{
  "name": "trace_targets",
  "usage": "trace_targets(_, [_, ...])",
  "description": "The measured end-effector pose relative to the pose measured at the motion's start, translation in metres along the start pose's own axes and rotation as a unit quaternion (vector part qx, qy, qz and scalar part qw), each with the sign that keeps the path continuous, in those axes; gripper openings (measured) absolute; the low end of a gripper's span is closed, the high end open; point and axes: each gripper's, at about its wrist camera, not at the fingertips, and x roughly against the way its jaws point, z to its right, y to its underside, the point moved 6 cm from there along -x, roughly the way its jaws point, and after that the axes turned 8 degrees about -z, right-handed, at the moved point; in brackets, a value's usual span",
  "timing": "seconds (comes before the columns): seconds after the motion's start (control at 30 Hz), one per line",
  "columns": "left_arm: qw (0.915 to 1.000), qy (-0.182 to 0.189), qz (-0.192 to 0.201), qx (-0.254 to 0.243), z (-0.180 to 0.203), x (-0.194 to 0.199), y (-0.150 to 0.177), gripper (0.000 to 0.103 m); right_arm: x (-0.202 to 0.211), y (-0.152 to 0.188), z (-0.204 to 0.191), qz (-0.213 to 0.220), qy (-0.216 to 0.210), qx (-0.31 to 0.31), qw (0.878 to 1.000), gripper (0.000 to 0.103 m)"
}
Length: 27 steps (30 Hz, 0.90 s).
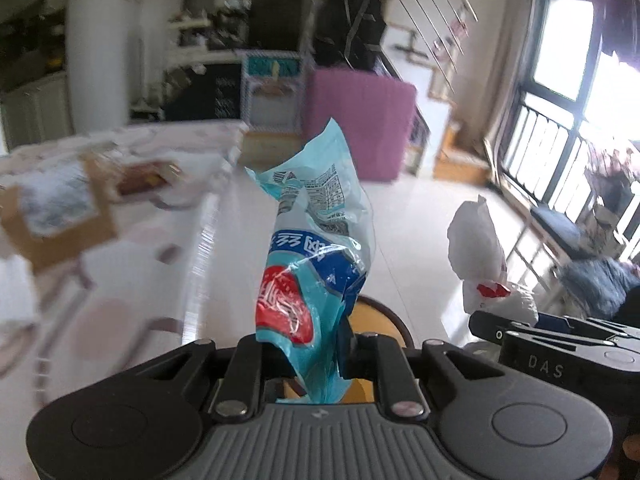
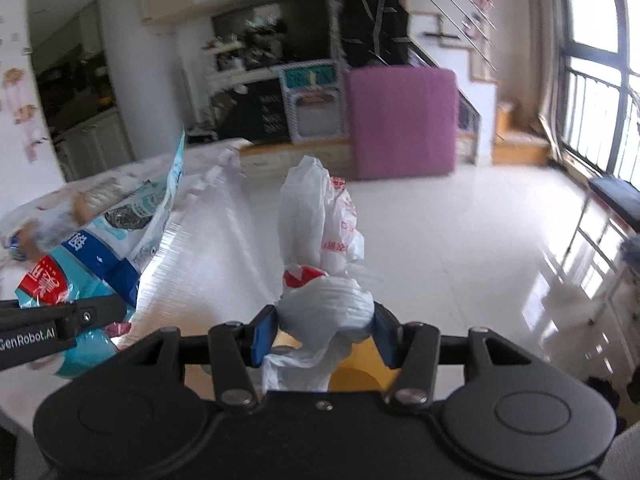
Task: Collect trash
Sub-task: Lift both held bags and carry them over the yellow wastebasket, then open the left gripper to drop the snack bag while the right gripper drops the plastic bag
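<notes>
A crumpled light-blue snack wrapper point(image 1: 316, 248) with a red and dark-blue label stands upright out of my left gripper point(image 1: 310, 354), which is shut on its lower end. In the right wrist view the same wrapper point(image 2: 104, 248) shows at the left edge, above the left gripper's black body. My right gripper point(image 2: 325, 330) is shut on a balled-up white plastic bag point(image 2: 320, 264) with red print, squeezed between its blue pads point(image 2: 264, 334). That bag point(image 1: 486, 264) also appears at the right of the left wrist view, over the right gripper's black body point(image 1: 560, 344). Both are held in the air.
A table with a pale patterned cloth point(image 1: 132, 248) carries a brown cardboard box point(image 1: 60, 208) at the left. A round yellow stool seat point(image 1: 372, 320) sits below the grippers. White tiled floor point(image 2: 460, 248) spreads ahead to a purple panel point(image 2: 402, 120); windows and railing line the right.
</notes>
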Motion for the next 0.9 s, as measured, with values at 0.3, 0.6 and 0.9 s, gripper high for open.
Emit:
trace_targets(0.3, [0.9938, 0.02, -0.108, -0.013, 0.022, -0.116, 0.001, 0.018, -0.086, 0.014, 0.055, -0.075, 0.034, -0.04, 0.996, 0.052])
trace_targets(0.6, [0.9779, 0.02, -0.205, -0.036, 0.026, -0.193, -0.019, 0.018, -0.151, 0.013, 0.075, -0.147, 0.037, -0.05, 0.987, 0.052])
trace_targets(0.9, [0.9396, 0.029, -0.337, -0.055, 0.025, -0.266, -0.009, 0.018, -0.202, 0.012, 0.078, -0.218, 0.025, -0.054, 0.974, 0.052])
